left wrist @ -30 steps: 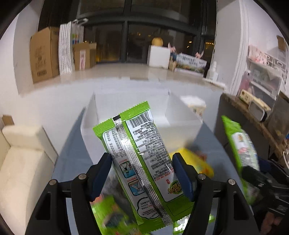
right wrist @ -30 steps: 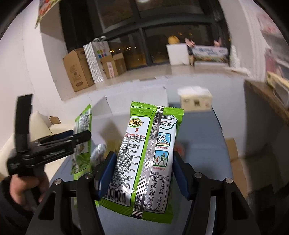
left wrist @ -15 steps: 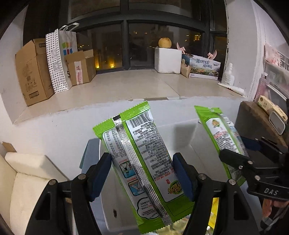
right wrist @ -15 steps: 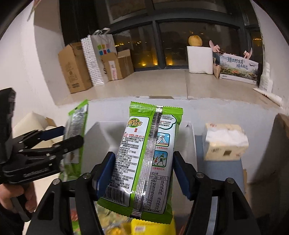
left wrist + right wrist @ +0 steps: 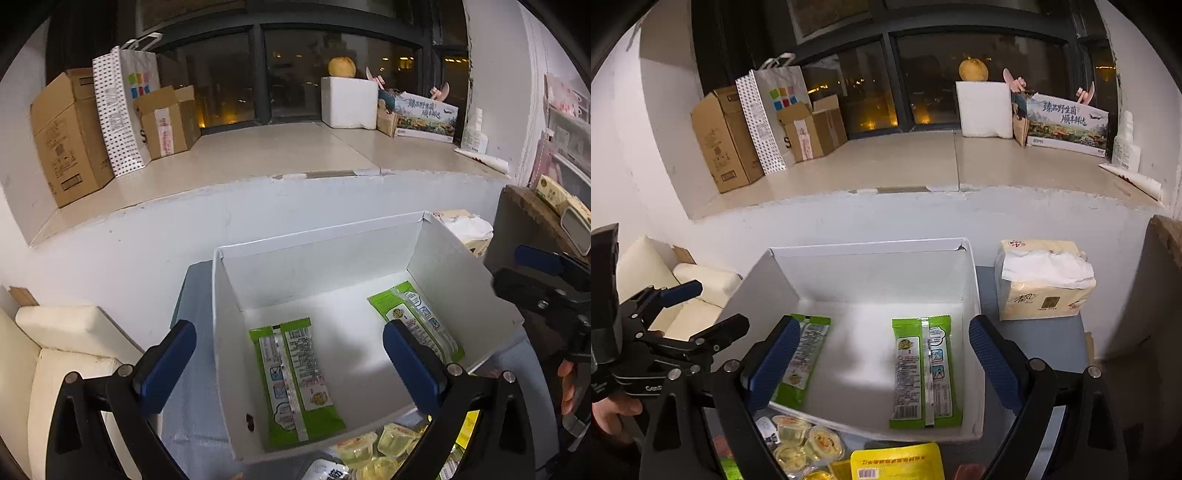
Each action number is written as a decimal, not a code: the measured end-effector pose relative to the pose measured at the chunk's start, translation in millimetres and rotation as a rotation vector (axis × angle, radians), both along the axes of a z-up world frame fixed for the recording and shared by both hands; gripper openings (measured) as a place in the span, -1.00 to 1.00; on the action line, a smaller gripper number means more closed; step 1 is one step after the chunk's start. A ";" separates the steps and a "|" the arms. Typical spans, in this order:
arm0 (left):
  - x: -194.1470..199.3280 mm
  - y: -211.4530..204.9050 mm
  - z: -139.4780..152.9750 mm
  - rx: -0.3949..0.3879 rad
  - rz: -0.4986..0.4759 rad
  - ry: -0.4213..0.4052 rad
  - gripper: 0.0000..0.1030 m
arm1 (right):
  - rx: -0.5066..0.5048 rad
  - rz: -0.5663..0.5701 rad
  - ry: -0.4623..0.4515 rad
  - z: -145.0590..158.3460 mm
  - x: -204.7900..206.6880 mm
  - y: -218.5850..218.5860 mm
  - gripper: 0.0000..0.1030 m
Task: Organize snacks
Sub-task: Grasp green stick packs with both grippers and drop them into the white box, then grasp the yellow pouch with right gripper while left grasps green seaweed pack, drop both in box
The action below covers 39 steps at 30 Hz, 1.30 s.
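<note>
A white open box (image 5: 236,332) (image 5: 971,280) stands on the grey table. Two green snack packets lie flat inside it: one on the left (image 5: 295,380) (image 5: 801,358), one on the right (image 5: 413,317) (image 5: 925,369). My left gripper (image 5: 291,369) is open and empty above the box's near left part. My right gripper (image 5: 882,358) is open and empty above the box's near edge. Each gripper shows at the side of the other's view, the right one (image 5: 546,291) and the left one (image 5: 665,328).
Several small jelly cups (image 5: 805,443) (image 5: 373,450) and a yellow packet (image 5: 897,461) lie in front of the box. A tissue pack (image 5: 1041,284) stands right of the box. A cream sofa (image 5: 55,350) is at the left. A window ledge with cardboard boxes (image 5: 62,136) is behind.
Both grippers have opened and let go of their green packets, which now lie in the white box. Both grippers stand over the box.
</note>
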<state>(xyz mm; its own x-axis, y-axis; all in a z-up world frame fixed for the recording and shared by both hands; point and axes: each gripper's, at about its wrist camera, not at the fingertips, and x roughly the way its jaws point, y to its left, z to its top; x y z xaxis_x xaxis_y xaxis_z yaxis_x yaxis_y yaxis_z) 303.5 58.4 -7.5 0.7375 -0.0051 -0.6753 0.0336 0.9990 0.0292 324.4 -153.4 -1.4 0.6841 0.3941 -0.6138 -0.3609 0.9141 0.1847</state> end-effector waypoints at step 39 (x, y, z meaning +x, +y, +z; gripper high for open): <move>-275.5 -30.8 -48.1 -0.098 0.054 0.044 1.00 | -0.130 0.084 0.109 -98.1 -123.0 -19.9 1.00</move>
<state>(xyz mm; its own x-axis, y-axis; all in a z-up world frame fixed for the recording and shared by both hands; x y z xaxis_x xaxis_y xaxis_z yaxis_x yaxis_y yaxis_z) 28.0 27.6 -55.6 0.7083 -0.0337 -0.7051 -0.0216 0.9974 -0.0694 201.4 -173.2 -99.5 0.5788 0.3595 -0.7319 -0.4208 0.9005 0.1095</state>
